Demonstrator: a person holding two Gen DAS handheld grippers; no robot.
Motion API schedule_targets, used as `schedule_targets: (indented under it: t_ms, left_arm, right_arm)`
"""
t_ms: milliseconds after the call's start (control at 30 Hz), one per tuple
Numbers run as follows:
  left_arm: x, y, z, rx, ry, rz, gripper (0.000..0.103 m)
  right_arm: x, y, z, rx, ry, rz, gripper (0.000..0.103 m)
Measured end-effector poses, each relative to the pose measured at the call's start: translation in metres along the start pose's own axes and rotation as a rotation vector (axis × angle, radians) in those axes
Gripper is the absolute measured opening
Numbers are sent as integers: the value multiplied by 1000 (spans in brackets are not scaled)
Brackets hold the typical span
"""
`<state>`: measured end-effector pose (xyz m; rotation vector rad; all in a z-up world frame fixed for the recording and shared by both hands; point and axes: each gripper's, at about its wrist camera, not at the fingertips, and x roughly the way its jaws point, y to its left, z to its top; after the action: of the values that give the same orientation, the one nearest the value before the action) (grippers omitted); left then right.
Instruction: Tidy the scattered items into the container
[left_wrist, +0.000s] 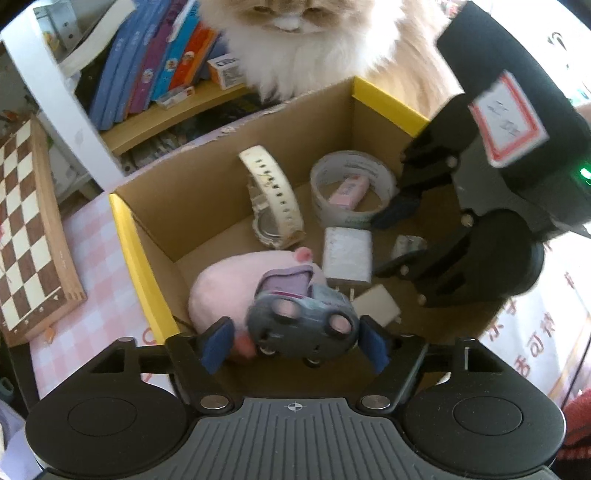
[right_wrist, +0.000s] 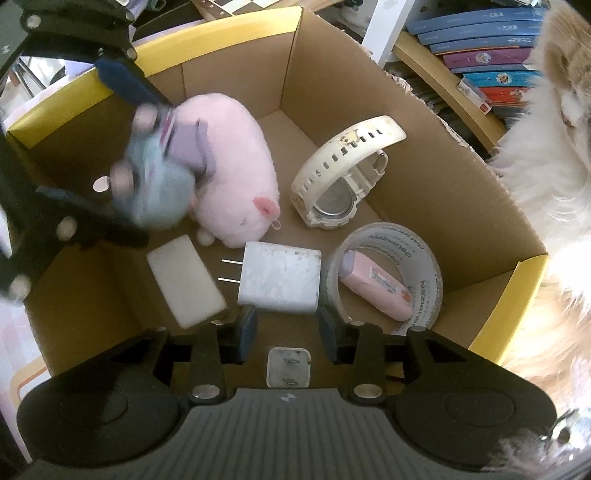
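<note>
Surface: pink-and-white checked tablecloth (left_wrist: 92, 251), wooden chessboard (left_wrist: 26, 229) at its edge | Room: shelf of books (left_wrist: 155, 74), fluffy cat (left_wrist: 332, 44) behind yellow-rimmed cardboard box (left_wrist: 136, 266) | left gripper (left_wrist: 293, 341): jaws apart, blue-grey toy car (left_wrist: 306, 325) loose between them over pink plush pig (left_wrist: 229, 288) inside box | right gripper (right_wrist: 286, 328): jaws apart, empty, above small white plug (right_wrist: 288, 367).

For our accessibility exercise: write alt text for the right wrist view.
A cardboard box holds a pink plush, white watch, tape roll and white charger; the left gripper frames a grey toy car above it.
</note>
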<state>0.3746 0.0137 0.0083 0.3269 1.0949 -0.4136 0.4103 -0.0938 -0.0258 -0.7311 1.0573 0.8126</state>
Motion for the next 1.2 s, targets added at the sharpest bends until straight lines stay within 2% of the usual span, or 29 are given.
schedule_targets:
  t_ms: [100,200,267,467,600,867,1200]
  left_arm:
    - [-4,-1,-3,-4,-12,7,83]
    - [-9,-1,-7,-11,-32,20,83]
    - [-14,0,-10,-22,-55,21,83]
    - [-36,-5,-14,-44,-135,28,83]
    - [-56,-11,-21,-56,-198,54,83]
    - [-108,-29,-58,-84,-334,96,84]
    - [-150,-63,-130,-214,-422,108,88]
  right_arm:
    - [-2,0,-2,17,-8,7,38]
    - [-12,0,-4,40,-56,13,40]
    - [-22,0,-4,56,-90,16,44]
    - [-57,-5,14,89,-149,-4,44]
    - [-69,-1,9,110,-192,-37,45]
    - [-126,29,-22,132,-316,-110,48]
    - [-181,99,-86,302,-435,-144,56]
